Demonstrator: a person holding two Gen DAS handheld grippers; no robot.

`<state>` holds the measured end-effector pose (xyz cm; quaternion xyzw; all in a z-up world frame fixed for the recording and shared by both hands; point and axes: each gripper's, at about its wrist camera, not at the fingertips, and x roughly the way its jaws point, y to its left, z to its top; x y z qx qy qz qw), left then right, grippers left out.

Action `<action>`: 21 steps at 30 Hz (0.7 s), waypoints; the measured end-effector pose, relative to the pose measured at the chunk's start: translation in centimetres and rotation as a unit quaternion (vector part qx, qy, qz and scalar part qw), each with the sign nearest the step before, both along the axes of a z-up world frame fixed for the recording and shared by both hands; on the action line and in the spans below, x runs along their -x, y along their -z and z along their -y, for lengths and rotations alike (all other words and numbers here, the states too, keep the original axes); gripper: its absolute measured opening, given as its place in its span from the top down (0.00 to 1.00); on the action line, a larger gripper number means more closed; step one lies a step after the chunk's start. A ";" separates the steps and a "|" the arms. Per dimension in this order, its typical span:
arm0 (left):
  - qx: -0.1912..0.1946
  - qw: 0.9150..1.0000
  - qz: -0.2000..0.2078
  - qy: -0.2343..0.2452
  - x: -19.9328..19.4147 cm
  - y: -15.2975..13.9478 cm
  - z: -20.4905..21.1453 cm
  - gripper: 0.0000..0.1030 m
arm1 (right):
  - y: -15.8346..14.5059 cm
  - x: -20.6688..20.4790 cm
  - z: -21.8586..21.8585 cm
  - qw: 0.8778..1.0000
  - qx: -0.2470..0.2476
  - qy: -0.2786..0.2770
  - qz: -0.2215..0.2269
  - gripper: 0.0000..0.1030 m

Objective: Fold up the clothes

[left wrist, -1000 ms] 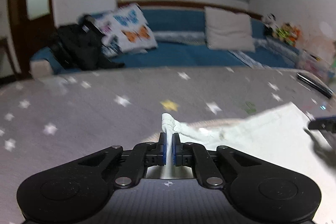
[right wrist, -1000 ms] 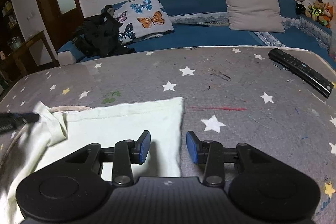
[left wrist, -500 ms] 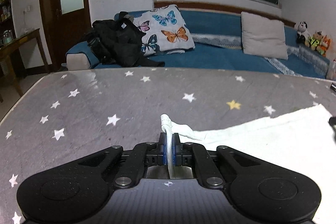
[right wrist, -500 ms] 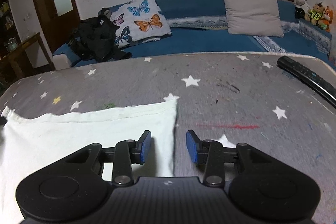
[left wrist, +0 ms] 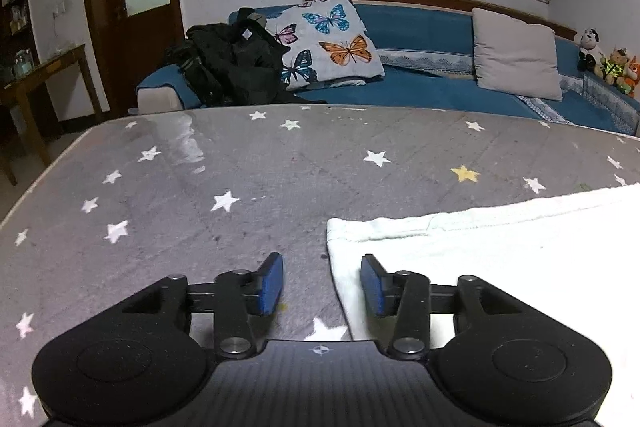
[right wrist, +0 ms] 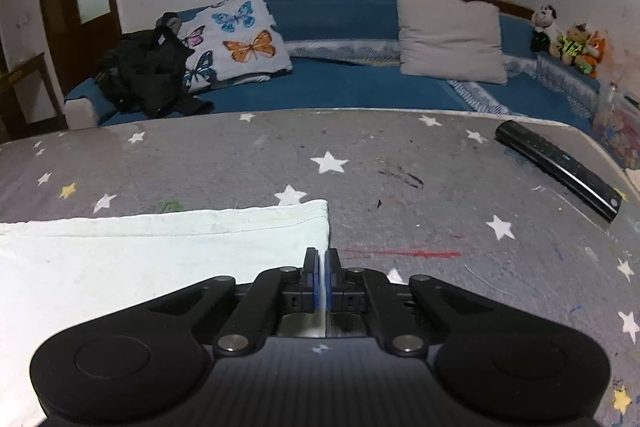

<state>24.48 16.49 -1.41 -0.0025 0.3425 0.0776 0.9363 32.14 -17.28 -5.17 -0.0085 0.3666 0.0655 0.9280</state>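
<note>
A white cloth (left wrist: 500, 259) lies flat on the grey star-patterned table (left wrist: 240, 171). In the left wrist view my left gripper (left wrist: 321, 281) is open and straddles the cloth's left edge near its far left corner. In the right wrist view the same white cloth (right wrist: 152, 251) fills the lower left, and my right gripper (right wrist: 321, 263) is shut on its right edge, near the far right corner. A thin strip of cloth shows between the pads.
A black remote control (right wrist: 558, 169) lies on the table at the right. Behind the table runs a blue sofa (right wrist: 344, 83) with a butterfly pillow (right wrist: 236, 41), a grey pillow (right wrist: 450, 35), a black garment (right wrist: 148, 71) and soft toys (right wrist: 568, 39). A wooden side table (left wrist: 36, 83) stands left.
My left gripper has opened and let go of the cloth corner, which now lies flat. My right gripper has shut on the cloth's right edge.
</note>
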 end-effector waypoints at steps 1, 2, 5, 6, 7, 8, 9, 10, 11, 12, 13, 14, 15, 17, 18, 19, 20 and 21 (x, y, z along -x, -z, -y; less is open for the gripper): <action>-0.002 1.000 0.000 0.000 0.4 -0.1 0.0 0.50 | -0.2 0.1 0.1 1.000 0.002 0.000 0.000 0.94; -0.004 1.000 -0.001 0.001 0.7 -0.3 0.0 0.44 | -0.5 0.3 0.2 1.000 0.004 -0.002 -0.001 0.92; -0.010 1.000 0.001 0.002 2.1 -0.7 0.0 0.29 | -1.4 1.4 0.6 1.000 -0.002 -0.018 -0.006 0.90; -0.010 1.000 0.002 0.004 2.7 -0.8 0.1 0.22 | -1.8 1.9 0.7 1.000 -0.005 -0.026 -0.009 0.88; -0.012 1.000 0.002 0.007 3.3 -0.9 0.3 0.19 | -2.1 2.5 0.8 0.999 -0.006 -0.032 -0.011 0.77; -0.014 1.000 0.001 0.012 3.9 -1.0 0.5 0.16 | -2.3 3.1 0.8 0.999 -0.005 -0.038 -0.013 0.64; -0.017 1.000 0.001 0.015 4.5 -1.0 0.7 0.13 | -2.6 3.8 0.8 0.999 -0.002 -0.043 -0.013 0.61; -0.020 1.000 0.003 0.019 5.3 -1.1 0.9 0.12 | -2.8 4.5 0.8 0.999 0.001 -0.049 -0.013 0.61; -0.022 0.999 0.004 0.023 6.0 -1.2 1.1 0.09 | -3.0 5.1 0.8 0.998 0.002 -0.055 -0.015 0.60; -0.025 0.999 0.005 0.027 6.7 -1.4 1.4 0.06 | -3.1 5.7 0.8 0.998 0.000 -0.059 -0.018 0.59; -0.027 0.999 0.006 0.030 7.4 -1.5 1.6 0.04 | -3.2 6.2 0.9 0.998 -0.003 -0.063 -0.023 0.54; -0.027 0.999 0.007 0.034 8.1 -1.5 1.8 0.01 | -3.3 6.8 1.0 0.997 -0.007 -0.067 -0.028 0.49; -0.028 0.999 0.007 0.038 8.9 -1.5 2.0 0.00 | -3.4 7.6 1.1 0.997 -0.010 -0.072 -0.032 0.49; -0.038 0.998 0.006 0.043 10.5 -1.4 2.5 0.00 | -3.5 9.1 1.2 0.996 -0.008 -0.083 -0.035 0.46; -0.041 0.998 0.004 0.043 11.1 -1.2 2.6 0.00 | -3.5 9.9 1.4 0.995 -0.006 -0.088 -0.037 0.44; -0.044 0.998 0.002 0.043 11.8 -1.0 2.8 0.00 | -3.5 10.8 1.6 0.995 -0.003 -0.092 -0.039 0.43; -0.047 0.998 0.001 0.042 12.5 -0.8 2.9 0.00 | -3.3 11.7 1.8 0.995 -0.002 -0.094 -0.042 0.43; -0.048 0.998 -0.002 0.041 13.2 -0.6 3.1 0.00 | -3.2 12.4 2.1 0.995 -0.002 -0.094 -0.045 0.43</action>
